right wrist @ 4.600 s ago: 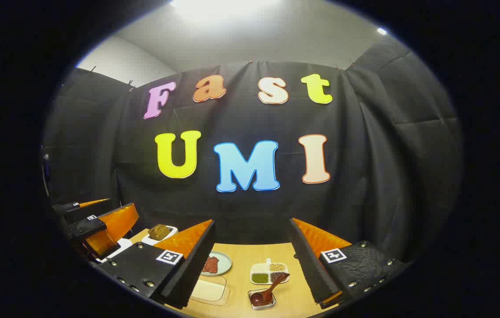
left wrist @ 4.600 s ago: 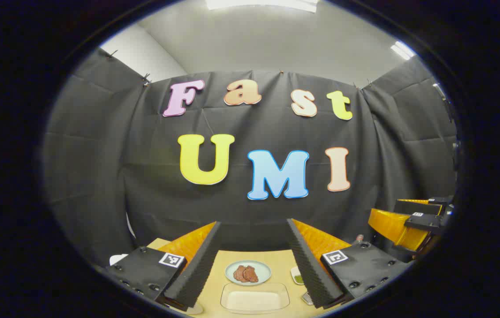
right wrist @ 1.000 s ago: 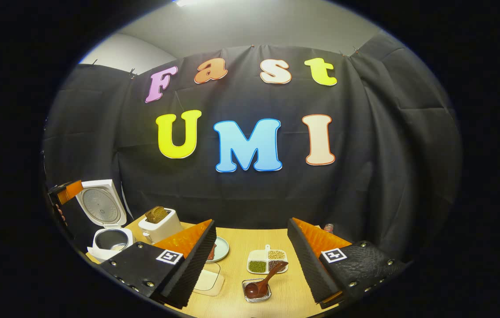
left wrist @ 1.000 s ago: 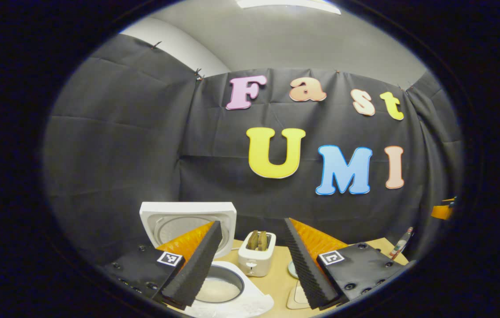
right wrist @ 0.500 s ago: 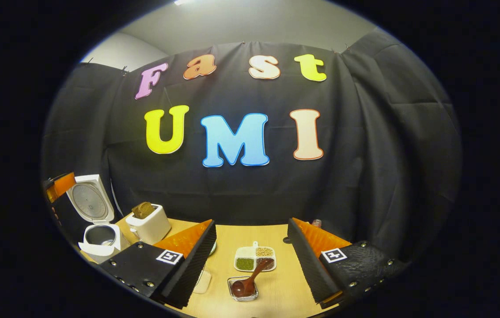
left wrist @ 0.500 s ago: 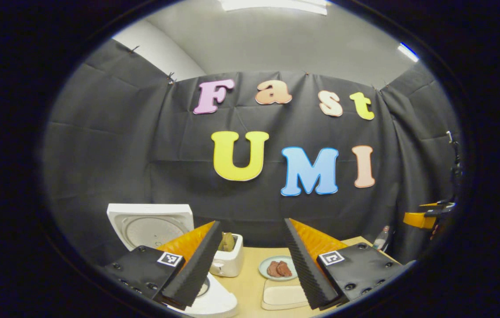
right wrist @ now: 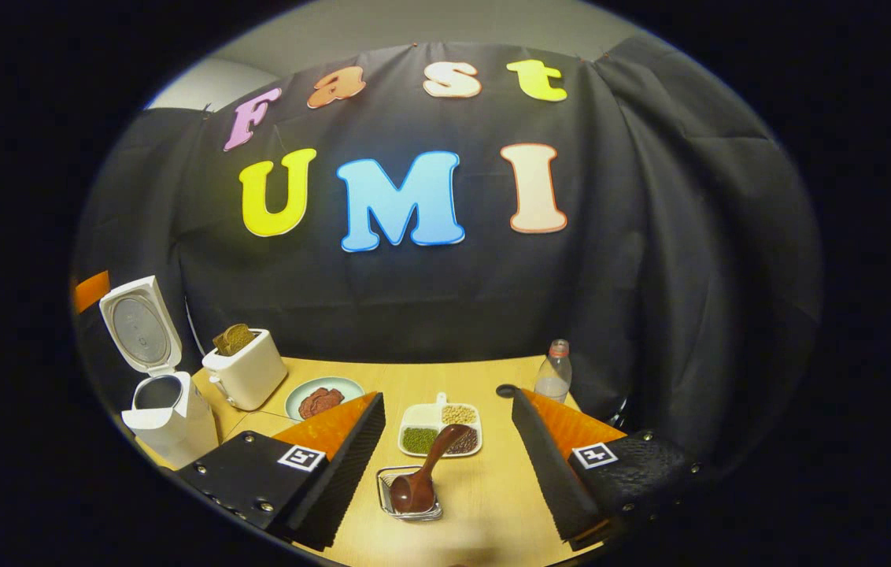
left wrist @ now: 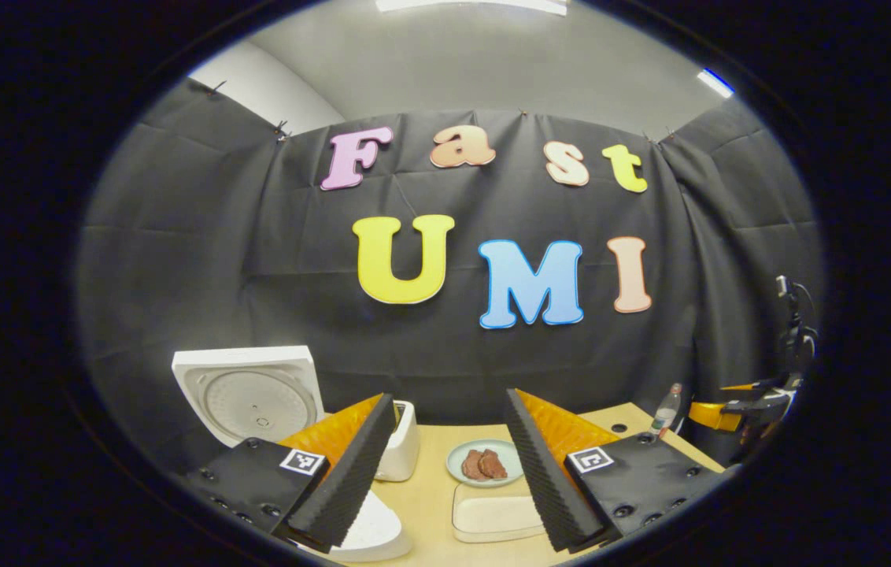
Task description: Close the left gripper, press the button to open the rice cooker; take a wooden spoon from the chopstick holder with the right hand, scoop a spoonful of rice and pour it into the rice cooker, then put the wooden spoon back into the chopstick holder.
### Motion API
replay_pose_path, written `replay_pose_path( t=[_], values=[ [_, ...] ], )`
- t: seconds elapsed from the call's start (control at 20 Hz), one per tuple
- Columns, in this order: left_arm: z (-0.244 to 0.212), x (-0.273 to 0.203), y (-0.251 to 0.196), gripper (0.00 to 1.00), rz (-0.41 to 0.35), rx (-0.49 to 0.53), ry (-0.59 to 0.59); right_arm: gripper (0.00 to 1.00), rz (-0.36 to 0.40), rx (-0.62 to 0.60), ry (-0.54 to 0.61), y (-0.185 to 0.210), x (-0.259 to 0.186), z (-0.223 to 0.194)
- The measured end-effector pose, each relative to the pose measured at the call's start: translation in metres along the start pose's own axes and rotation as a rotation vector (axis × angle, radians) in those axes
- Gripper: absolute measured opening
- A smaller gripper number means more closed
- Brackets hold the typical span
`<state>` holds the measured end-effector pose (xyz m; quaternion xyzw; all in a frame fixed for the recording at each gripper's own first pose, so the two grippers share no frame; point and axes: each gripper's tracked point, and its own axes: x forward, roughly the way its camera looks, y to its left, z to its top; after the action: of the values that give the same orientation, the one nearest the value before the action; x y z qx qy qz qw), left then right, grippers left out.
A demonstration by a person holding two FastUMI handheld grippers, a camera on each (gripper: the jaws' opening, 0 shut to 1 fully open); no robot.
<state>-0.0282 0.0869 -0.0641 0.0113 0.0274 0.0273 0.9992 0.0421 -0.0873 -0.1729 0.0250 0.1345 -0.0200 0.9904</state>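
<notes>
The wooden spoon (right wrist: 428,466) stands dead ahead of the right gripper (right wrist: 445,441), between its spread, empty fingers, bowl down in the chopstick holder (right wrist: 410,494) by the table's (right wrist: 485,504) near edge, its dark glossy handle leaning up and away to the right. The left gripper (left wrist: 449,465), also spread, hangs near the open rice cooker (right wrist: 154,370).

Left gripper (left wrist: 445,472) and right gripper (right wrist: 445,465) both hover with fingers spread wide
</notes>
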Motion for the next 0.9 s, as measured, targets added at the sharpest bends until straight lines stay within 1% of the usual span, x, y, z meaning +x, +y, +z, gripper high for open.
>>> replay_pose_path(
  t=[0.1, 0.35, 0.5, 0.6, 0.65, 0.7, 0.8, 0.85, 0.9],
  values=[
    [-0.004, -0.001, -0.006, 0.96, -0.005, 0.003, 0.012, 0.99, -0.005, 0.007, 0.034, -0.003, 0.012, -0.017],
    [-0.009, 0.006, -0.02, 0.96, -0.007, 0.029, 0.036, 0.99, 0.027, 0.023, 0.138, -0.004, 0.051, -0.063],
    [-0.012, 0.006, -0.024, 0.96, -0.011, 0.043, 0.043, 0.98, 0.049, 0.06, 0.204, -0.004, 0.074, -0.092],
    [-0.013, 0.005, -0.023, 0.96, -0.003, 0.056, 0.047, 0.97, 0.06, 0.087, 0.224, -0.004, 0.09, -0.101],
    [-0.015, 0.006, -0.023, 0.96, 0.002, 0.064, 0.056, 0.94, 0.068, 0.107, 0.237, -0.002, 0.097, -0.104],
    [-0.019, 0.006, -0.023, 0.96, 0.009, 0.07, 0.067, 0.82, 0.085, 0.129, 0.246, 0.001, 0.106, -0.108],
    [-0.017, 0.008, -0.024, 0.96, 0.022, 0.078, 0.073, 0.69, 0.122, 0.149, 0.266, 0.012, 0.116, -0.114],
    [-0.016, 0.008, -0.025, 0.96, 0.028, 0.083, 0.073, 0.69, 0.145, 0.149, 0.29, 0.017, 0.117, -0.12],
    [-0.014, 0.008, -0.027, 0.96, 0.031, 0.083, 0.072, 0.69, 0.142, 0.141, 0.298, 0.017, 0.12, -0.126]
  ],
)
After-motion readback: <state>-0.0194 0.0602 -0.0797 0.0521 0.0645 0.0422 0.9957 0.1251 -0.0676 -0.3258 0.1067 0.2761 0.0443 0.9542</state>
